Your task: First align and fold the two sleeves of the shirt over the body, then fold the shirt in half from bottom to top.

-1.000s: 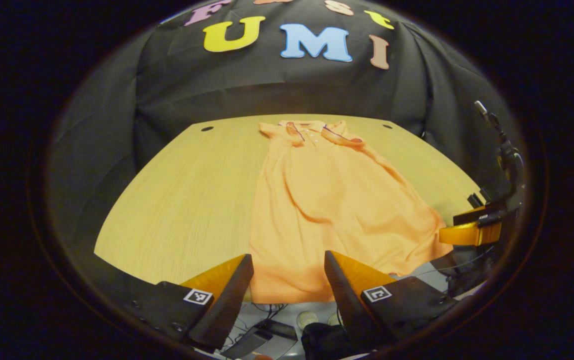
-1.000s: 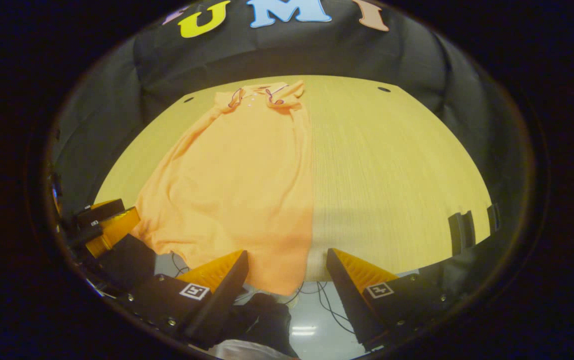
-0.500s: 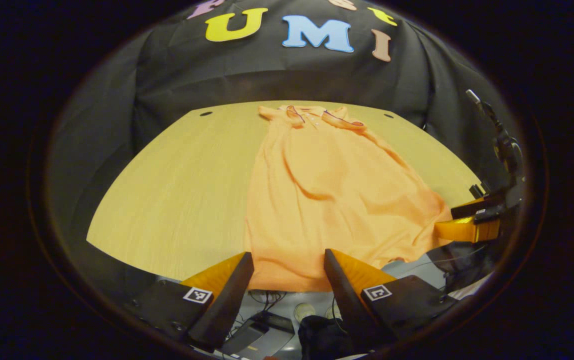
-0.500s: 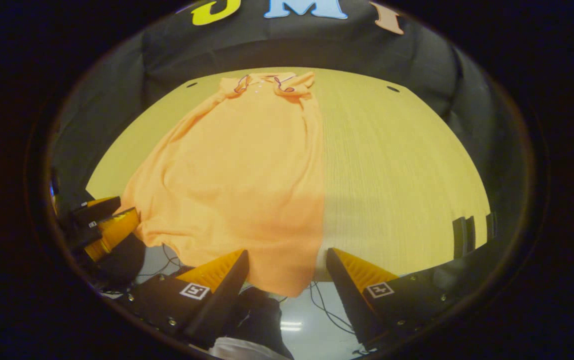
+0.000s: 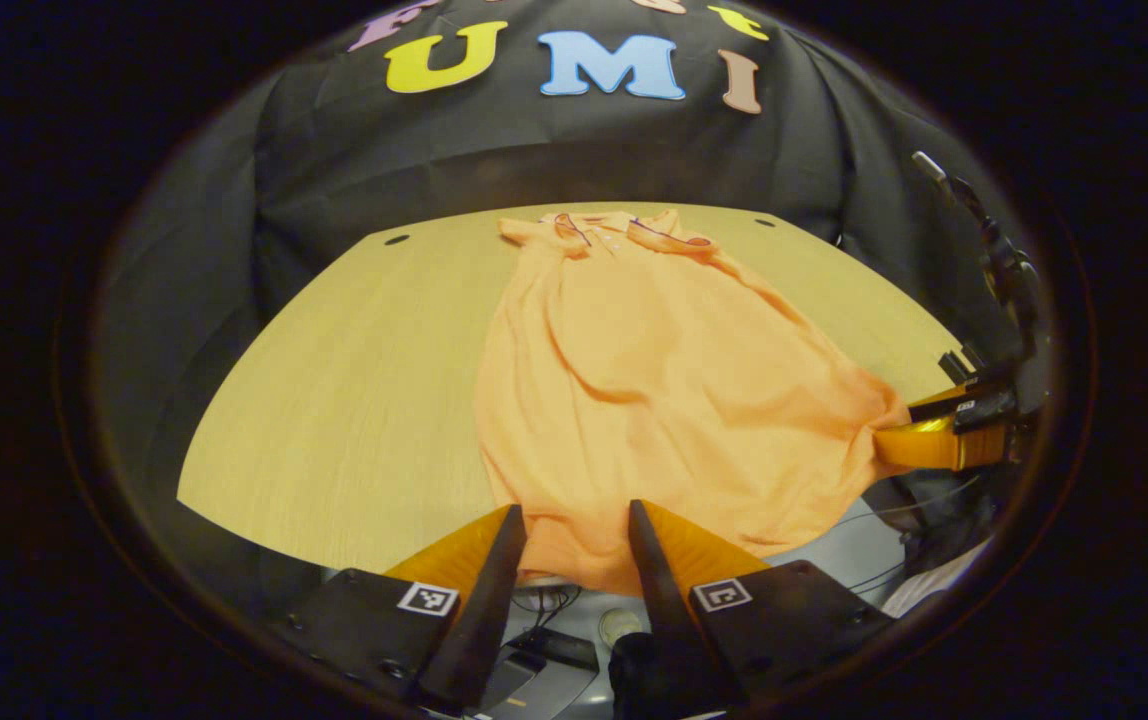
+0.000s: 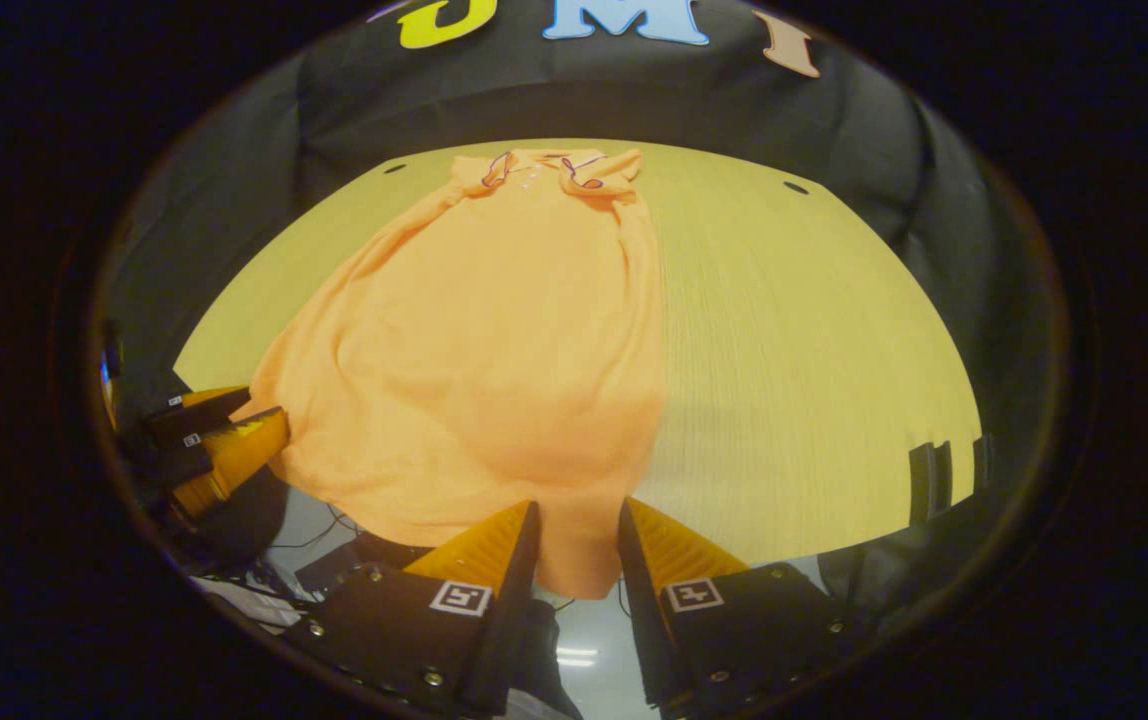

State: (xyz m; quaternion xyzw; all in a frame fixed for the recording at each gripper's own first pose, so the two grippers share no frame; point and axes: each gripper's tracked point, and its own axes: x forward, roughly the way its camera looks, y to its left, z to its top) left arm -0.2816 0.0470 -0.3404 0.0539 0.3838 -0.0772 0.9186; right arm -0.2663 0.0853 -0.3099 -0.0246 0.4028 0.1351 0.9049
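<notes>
An orange polo shirt (image 5: 654,380) lies flat on the wooden table (image 5: 354,400), collar (image 5: 614,228) at the far side and hem hanging over the near edge. My left gripper (image 5: 574,508) straddles the hem's left part, its fingers narrowed with a gap left around the cloth. In the right gripper view the shirt (image 6: 494,330) spreads to the left, and my right gripper (image 6: 578,503) straddles the hem's right corner the same way. Each gripper also appears in the other's view, the right gripper (image 5: 919,435) and the left gripper (image 6: 234,430), both at the hem corners.
Bare table (image 6: 794,350) extends on both sides of the shirt, with small dark holes (image 5: 396,240) near the far corners. Below the near edge lie cables and dark gear on the floor (image 5: 544,650). Dark clips (image 6: 934,470) stand at the table's right edge.
Both grippers' fingers have narrowed around the hem. The hem has bunched slightly and lifted toward the grippers.
</notes>
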